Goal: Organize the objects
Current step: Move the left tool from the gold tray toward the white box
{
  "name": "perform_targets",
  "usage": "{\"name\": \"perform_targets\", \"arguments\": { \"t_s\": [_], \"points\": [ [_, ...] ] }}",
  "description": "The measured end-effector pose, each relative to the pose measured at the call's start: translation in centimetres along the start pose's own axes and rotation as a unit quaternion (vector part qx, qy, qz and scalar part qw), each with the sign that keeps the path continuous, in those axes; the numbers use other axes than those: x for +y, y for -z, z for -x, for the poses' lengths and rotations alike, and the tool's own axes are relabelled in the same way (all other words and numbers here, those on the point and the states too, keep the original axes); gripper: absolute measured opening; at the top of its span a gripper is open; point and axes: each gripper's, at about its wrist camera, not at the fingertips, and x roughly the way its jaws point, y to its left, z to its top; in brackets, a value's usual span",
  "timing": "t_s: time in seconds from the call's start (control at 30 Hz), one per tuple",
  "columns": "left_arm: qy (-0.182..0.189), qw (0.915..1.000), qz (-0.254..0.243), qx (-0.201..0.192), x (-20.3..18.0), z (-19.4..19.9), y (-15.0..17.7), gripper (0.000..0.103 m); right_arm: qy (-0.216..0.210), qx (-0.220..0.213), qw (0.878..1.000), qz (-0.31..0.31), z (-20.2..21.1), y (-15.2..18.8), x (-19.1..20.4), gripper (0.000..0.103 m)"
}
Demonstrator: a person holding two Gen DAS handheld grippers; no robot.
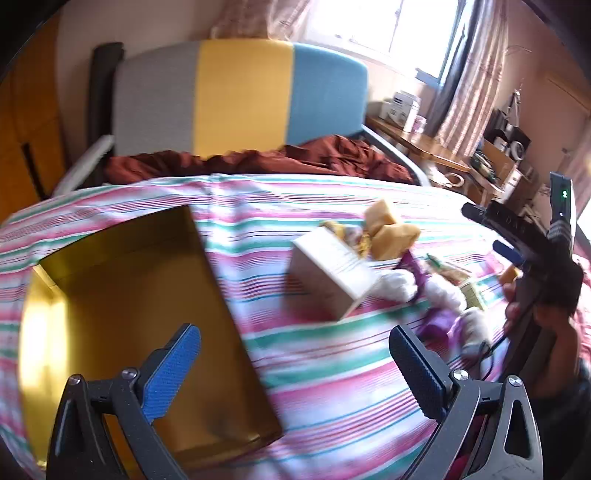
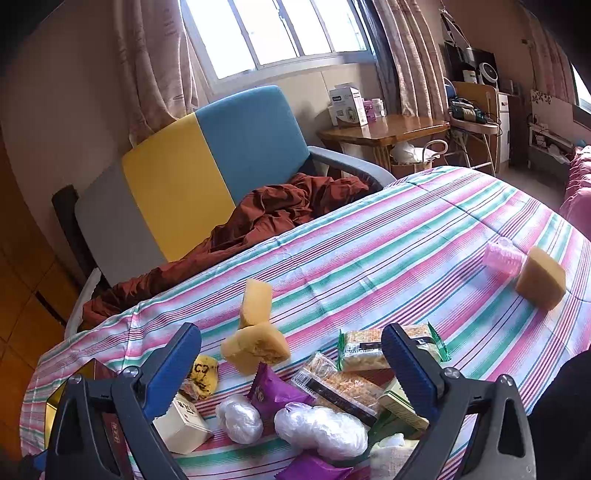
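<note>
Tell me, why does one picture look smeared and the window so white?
Left wrist view: motion blur smears the cream box and striped sheet, and the window is blown out white. Right wrist view: sharper, with the window bright but its frames readable. Both bend straight edges, fisheye style.

The left claw (image 1: 295,373), jaws wide apart, hangs above the striped bed (image 1: 332,387); gold box (image 1: 147,314) near left, beige carton (image 1: 332,273) farther right.

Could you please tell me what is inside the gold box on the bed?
The gold box looks empty: only its bare gold floor and walls show. The left gripper hides part of its near end, so that corner cannot be checked.
</note>
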Motion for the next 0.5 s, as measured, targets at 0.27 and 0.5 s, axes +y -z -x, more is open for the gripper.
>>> {"name": "perform_targets", "arguments": {
  "t_s": [0.27, 0.5],
  "points": [
    [0.019, 0.9975, 0.028, 0.063, -2.7, -7.7, -3.6, 0.103, -0.019, 0.004, 0.999, -0.035, -0.1, -0.2, -1.1, 0.100],
    [-0.020, 0.9958, 0.019, 0.088, -4.3, -13.4, -5.3, 0.103, -0.034, 0.015, 0.999, -0.032, -0.6, -0.1, -0.8, 0.100]
  ]
}}
